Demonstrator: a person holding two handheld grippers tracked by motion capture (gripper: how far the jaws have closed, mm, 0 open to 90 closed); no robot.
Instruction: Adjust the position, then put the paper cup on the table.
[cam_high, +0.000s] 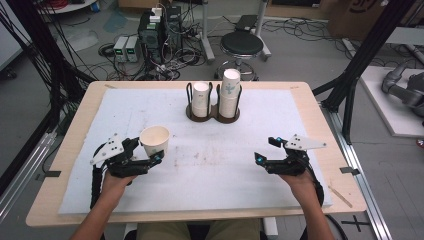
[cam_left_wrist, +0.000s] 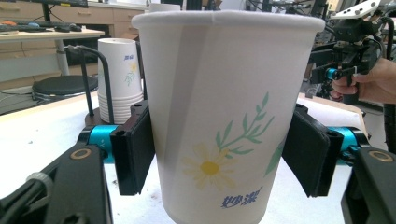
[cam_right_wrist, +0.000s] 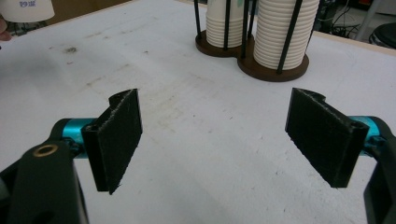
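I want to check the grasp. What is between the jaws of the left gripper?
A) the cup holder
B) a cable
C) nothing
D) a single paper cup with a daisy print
D: the left gripper has its jaws against both sides of the paper cup.

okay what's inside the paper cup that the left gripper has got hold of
In the high view the paper cup, gripped by the left gripper, stands open-topped, and the visible inner wall looks bare and pale. Its bottom is hidden by the near rim, so I cannot tell whether anything lies there.
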